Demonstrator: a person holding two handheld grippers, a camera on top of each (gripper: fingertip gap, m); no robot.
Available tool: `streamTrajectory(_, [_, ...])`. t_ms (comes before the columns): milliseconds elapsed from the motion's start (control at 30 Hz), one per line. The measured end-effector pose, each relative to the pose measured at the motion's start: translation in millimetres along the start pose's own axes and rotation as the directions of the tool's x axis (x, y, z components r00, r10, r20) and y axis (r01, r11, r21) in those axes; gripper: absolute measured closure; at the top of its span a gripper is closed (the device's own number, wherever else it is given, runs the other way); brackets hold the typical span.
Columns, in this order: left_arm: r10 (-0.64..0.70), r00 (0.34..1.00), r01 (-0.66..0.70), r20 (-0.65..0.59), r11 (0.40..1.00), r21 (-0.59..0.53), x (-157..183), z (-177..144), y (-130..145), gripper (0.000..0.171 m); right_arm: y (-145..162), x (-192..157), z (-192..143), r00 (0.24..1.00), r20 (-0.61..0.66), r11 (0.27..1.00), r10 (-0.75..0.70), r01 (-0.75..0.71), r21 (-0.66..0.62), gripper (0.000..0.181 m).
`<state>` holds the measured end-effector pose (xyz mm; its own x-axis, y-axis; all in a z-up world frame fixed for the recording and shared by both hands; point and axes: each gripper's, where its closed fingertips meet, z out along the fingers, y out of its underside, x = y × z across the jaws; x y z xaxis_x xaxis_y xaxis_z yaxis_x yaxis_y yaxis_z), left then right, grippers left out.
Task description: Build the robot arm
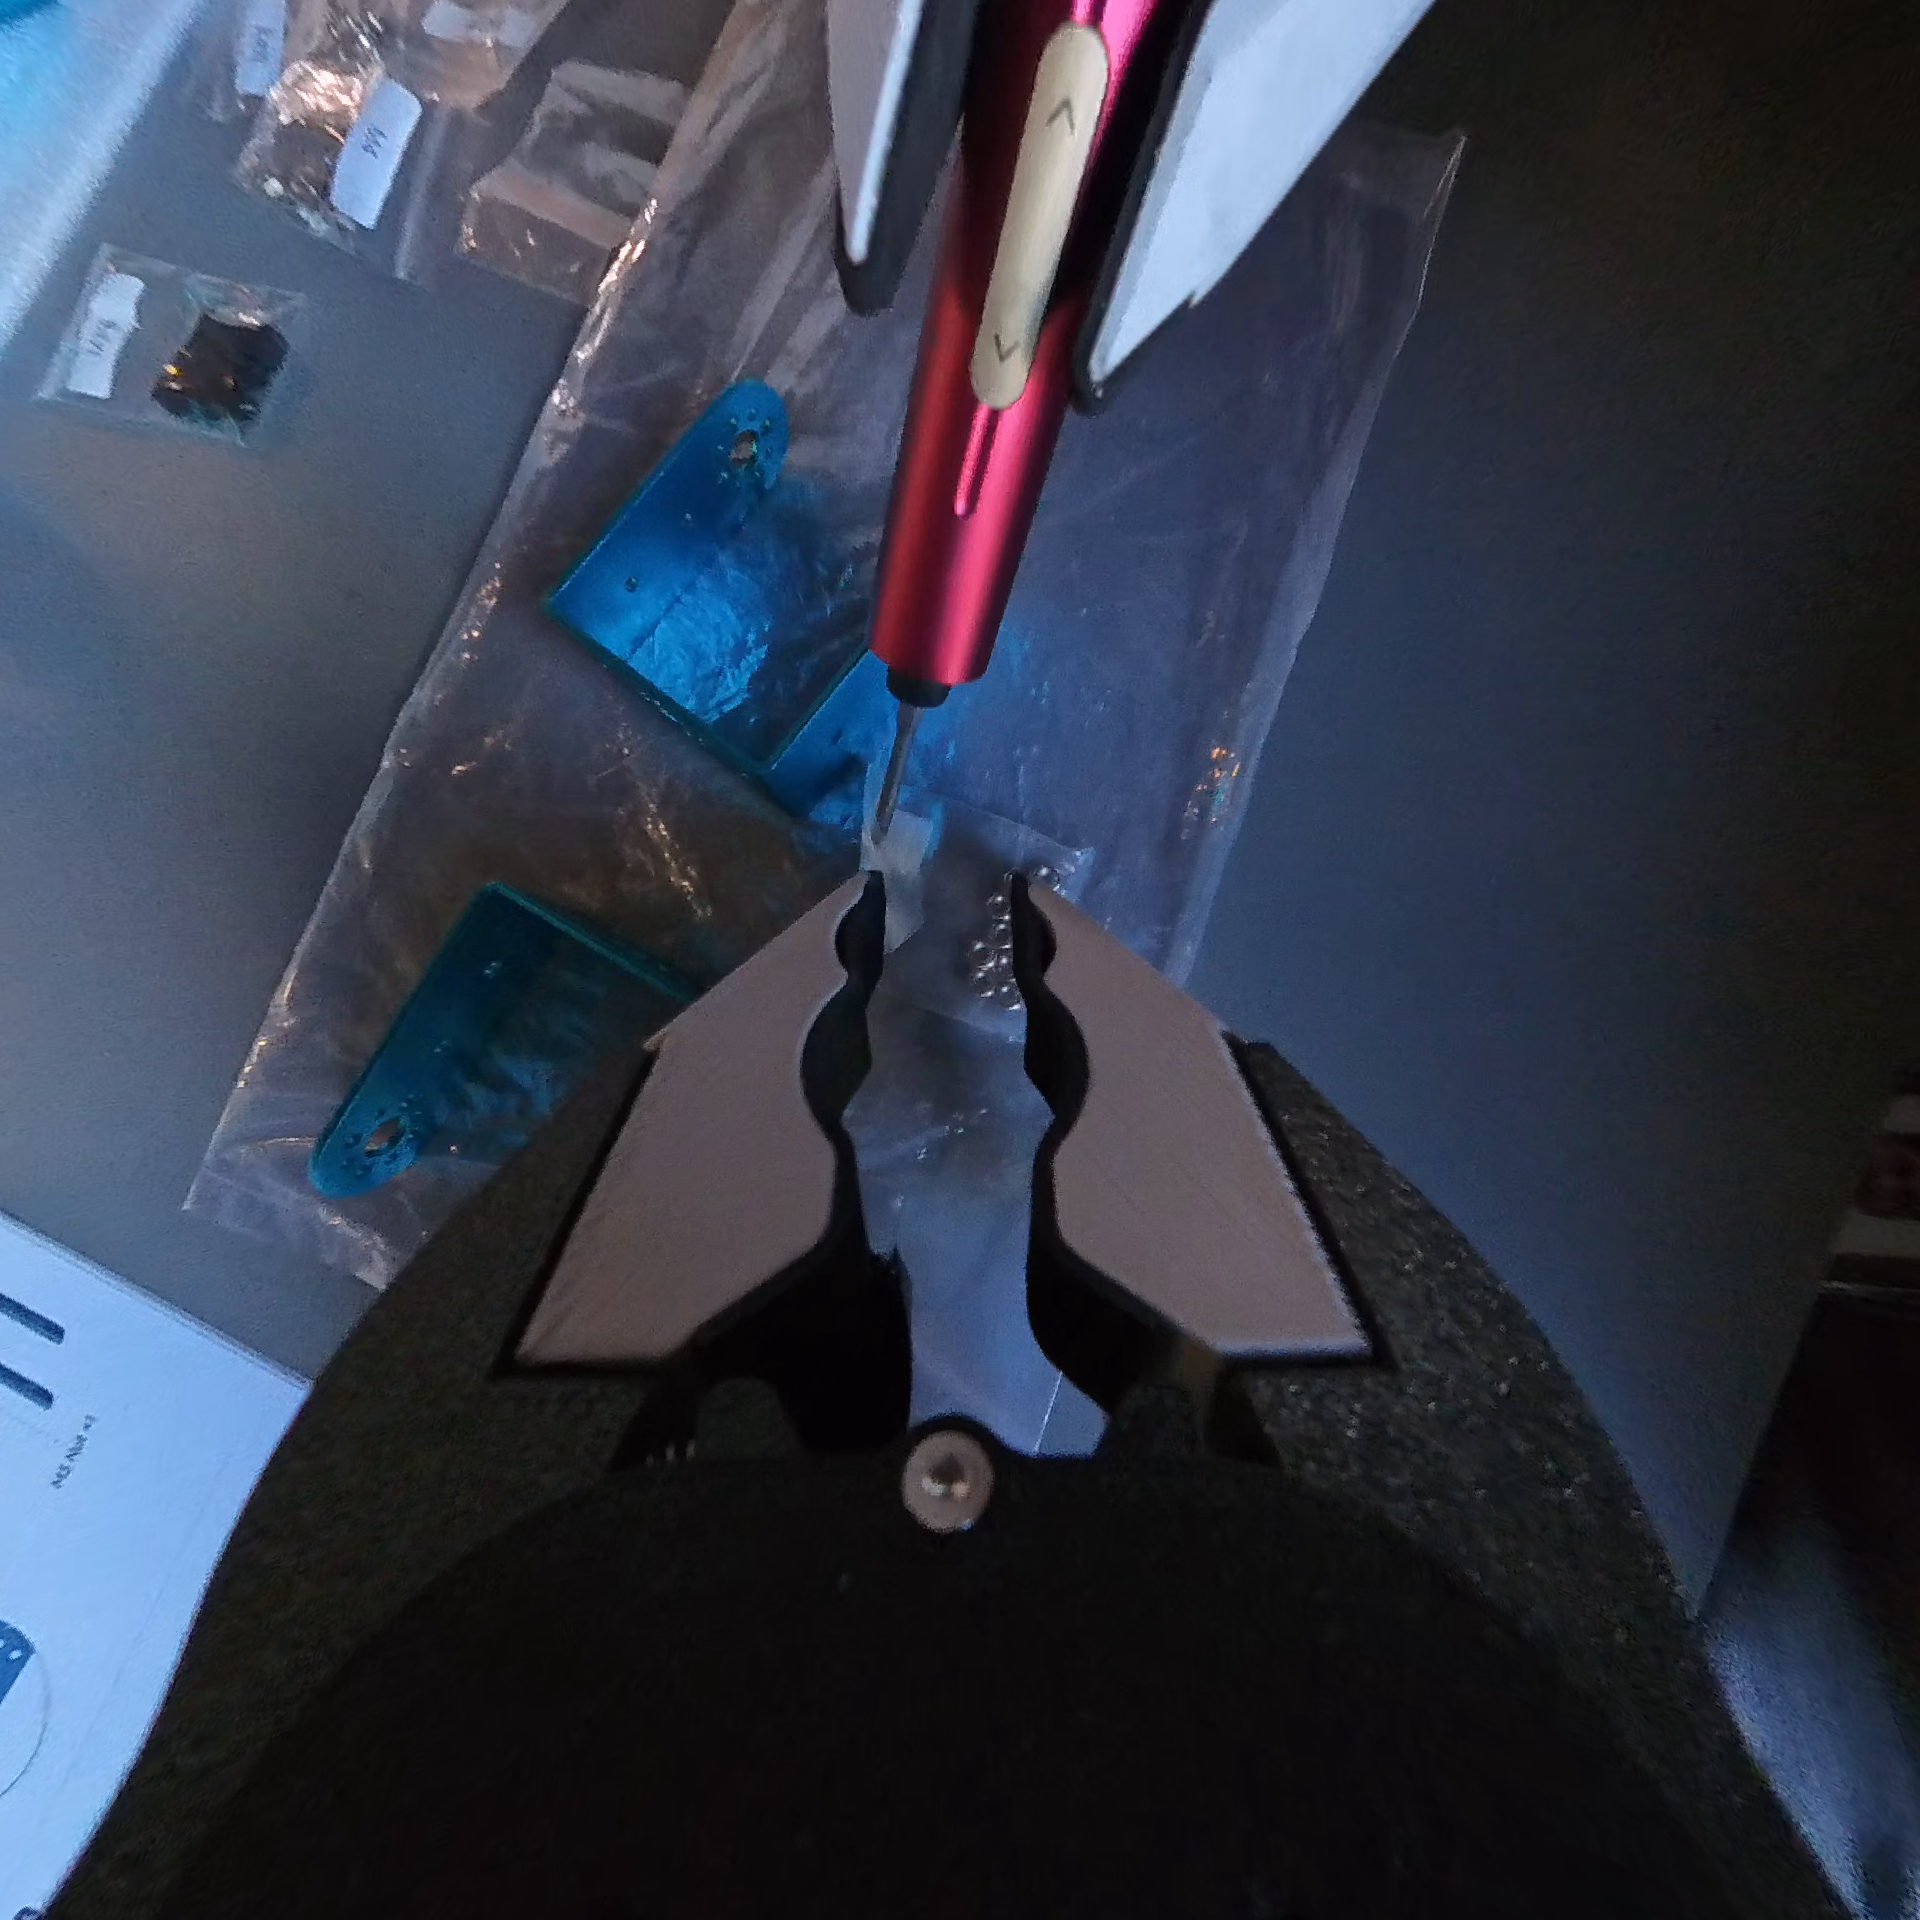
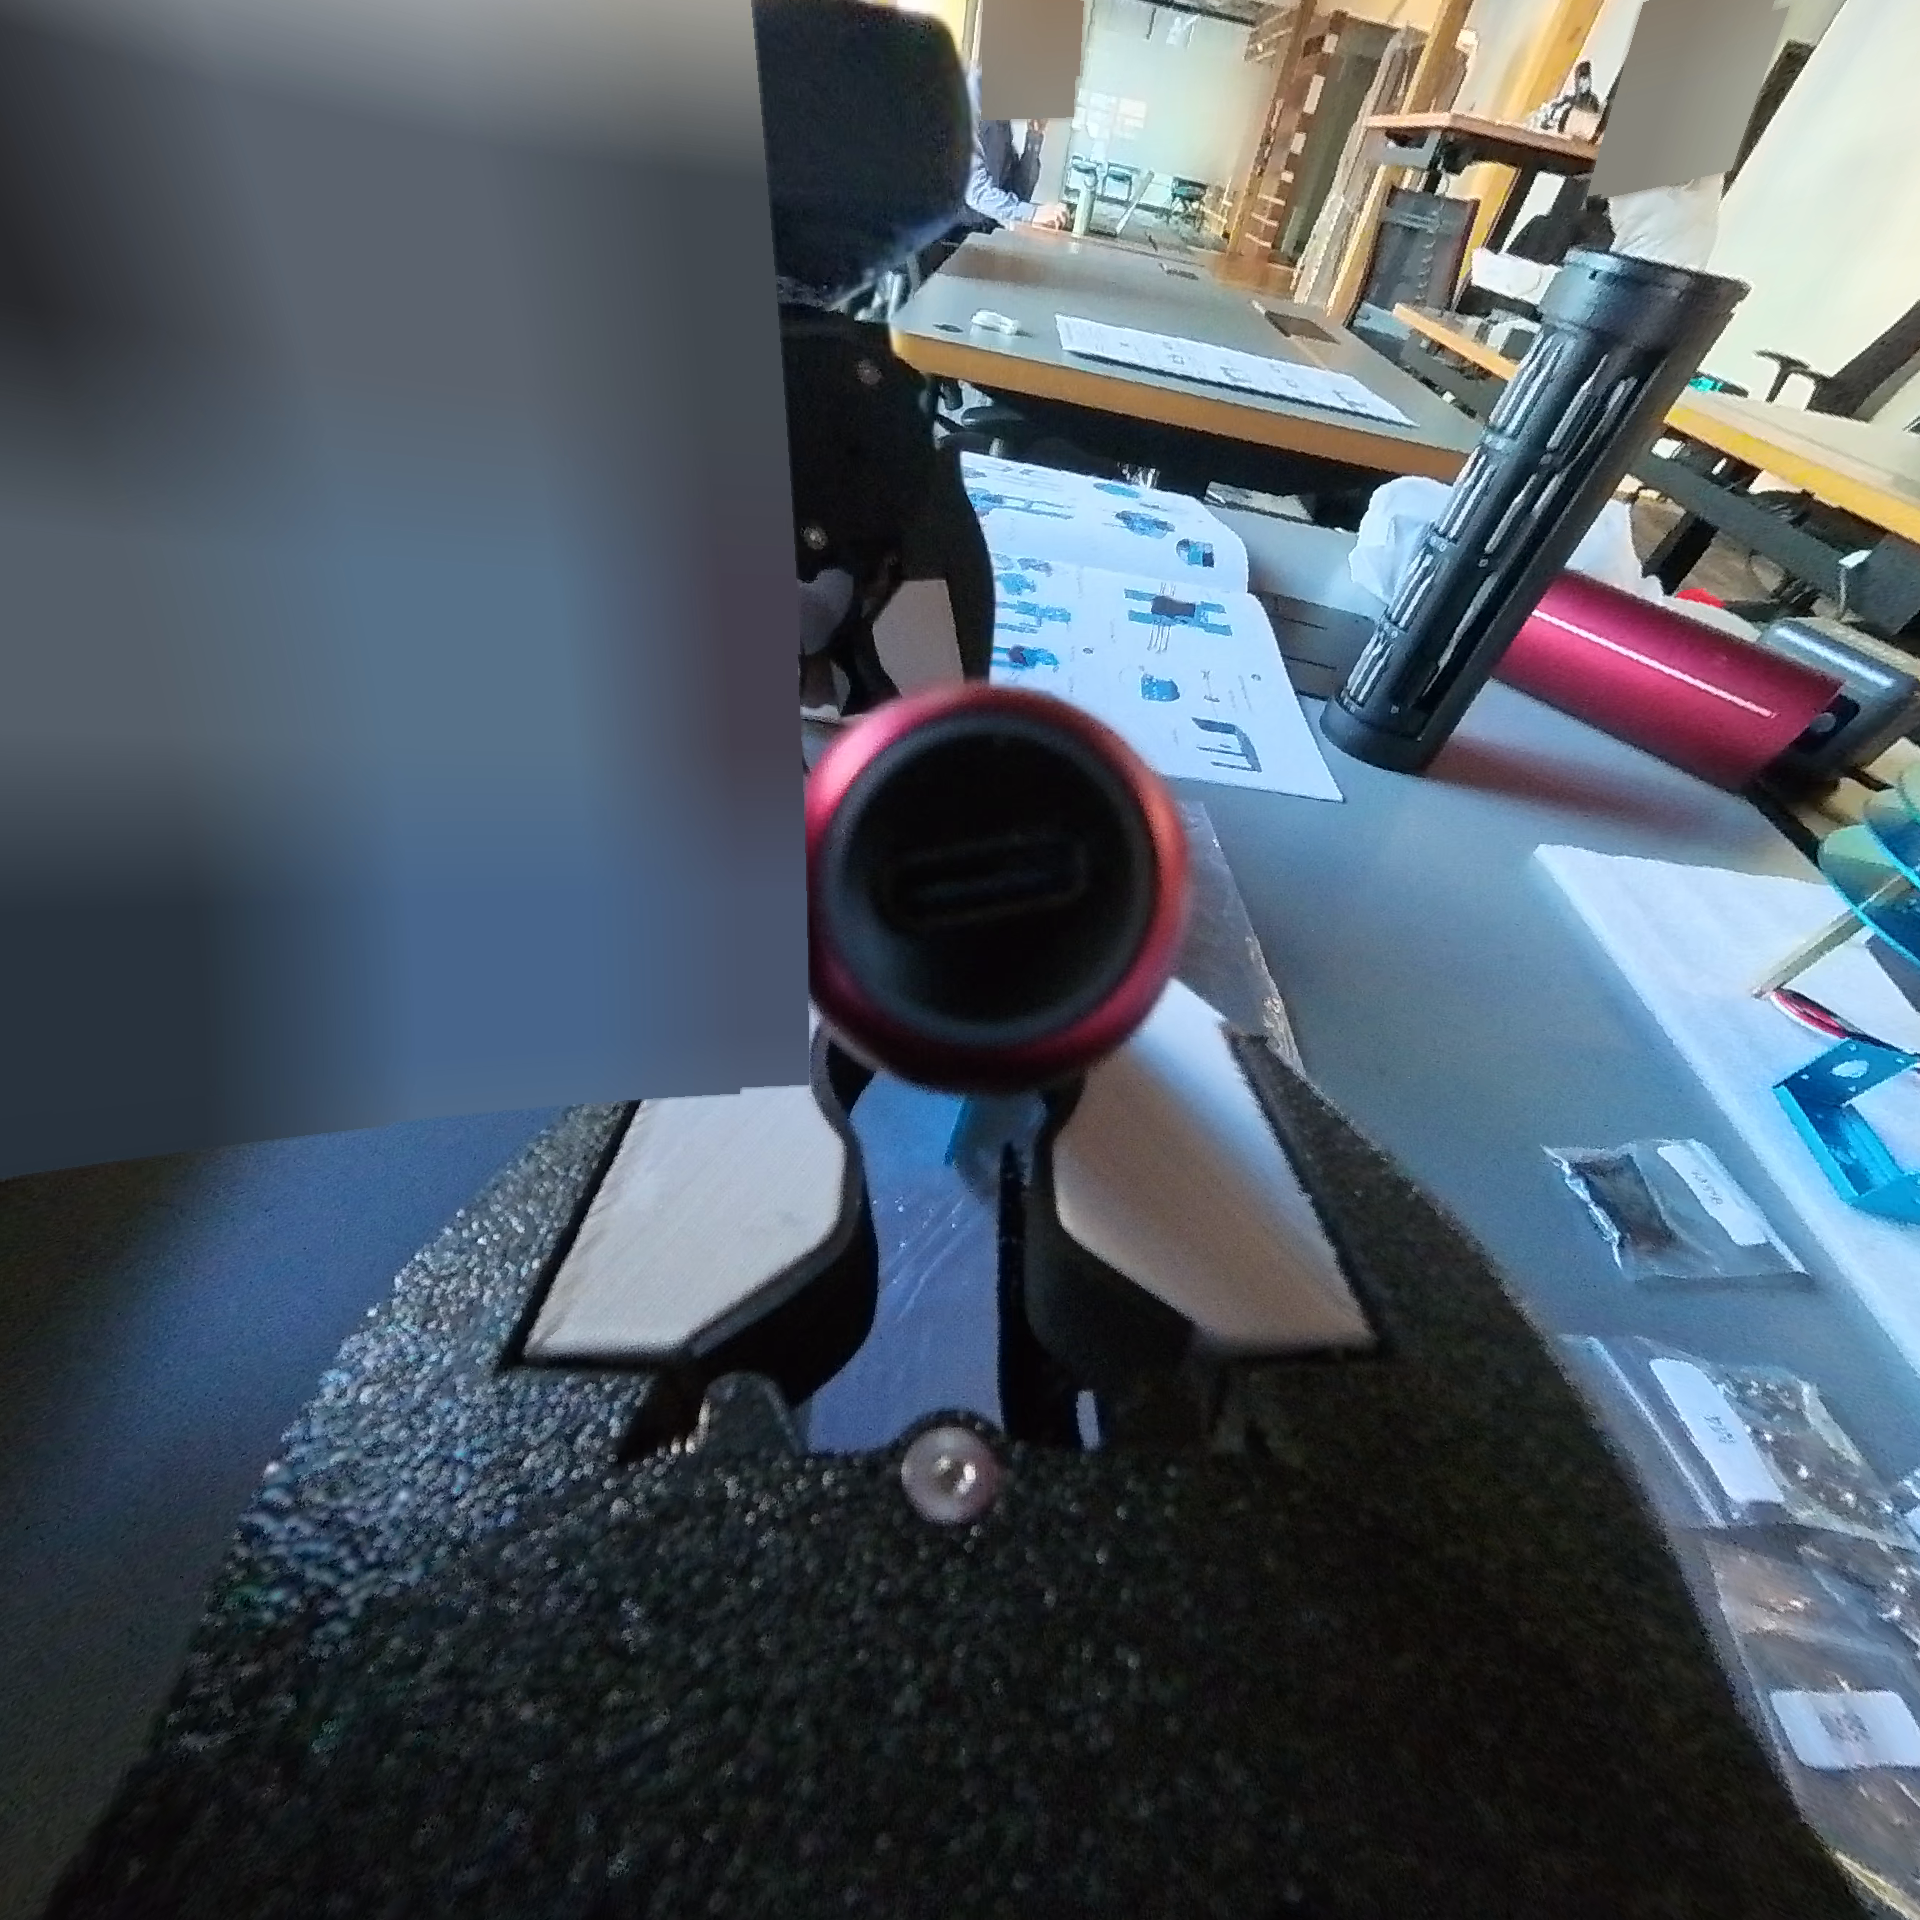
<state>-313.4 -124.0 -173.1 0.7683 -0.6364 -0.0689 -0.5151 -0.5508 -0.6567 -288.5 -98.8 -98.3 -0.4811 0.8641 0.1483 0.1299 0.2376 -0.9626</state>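
Note:
My right gripper (image 2: 966, 1091) is shut on a red electric screwdriver (image 2: 997, 894), whose rear port faces the camera. In the left wrist view this gripper (image 1: 1029, 208) comes in from the top, holding the screwdriver (image 1: 966, 499) with its bit on a white strip at the edge of a small clear bag of silver hardware (image 1: 997, 956). My left gripper (image 1: 945, 883) is low over that small bag, with its jaws a little apart and the bag showing between them. A large clear bag (image 1: 1195, 623) underneath holds two blue metal brackets (image 1: 717, 582) (image 1: 468, 1039).
Small hardware bags (image 1: 197, 353) and a printed sheet (image 1: 104, 1507) lie to the left. The right wrist view shows a black bit holder (image 2: 1538, 499), a red case (image 2: 1662, 675), a booklet (image 2: 1122, 634), a blue bracket (image 2: 1849, 1132) and more bags (image 2: 1673, 1216). People stand behind. Across from one pair of fingers to the other is roughly 9 cm.

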Motion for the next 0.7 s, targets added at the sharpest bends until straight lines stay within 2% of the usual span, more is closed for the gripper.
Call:
streamTrajectory(267, [-0.151, 0.985, 0.144, -0.085, 0.987, -0.077, -14.8, -9.3, -2.3, 0.147, 5.3, -4.0, 6.3, 0.999, 0.003, 0.998, -0.043, 0.043, -0.046, 0.166])
streamTrajectory(300, [-0.162, 0.981, 0.154, -0.106, 0.985, -0.08, -14.2, -11.8, -4.8, 0.148, 6.2, -4.9, 6.7, 0.999, 0.007, 0.998, -0.045, 0.046, -0.052, 0.16])
streamTrajectory(433, [-0.205, 0.972, 0.193, -0.12, 0.976, -0.099, -20.6, -15.6, -11.9, 0.158, 8.1, -6.9, 7.9, 0.998, 0.01, 0.996, -0.059, 0.06, -0.066, 0.161])
streamTrajectory(700, [-0.06, 0.998, 0.063, 0.019, 0.981, -0.182, -19.4, -8.4, -7.1, 0.157, 10.1, -6.1, 8.5, 0.998, 0.003, 0.995, -0.055, 0.055, -0.079, 0.16])
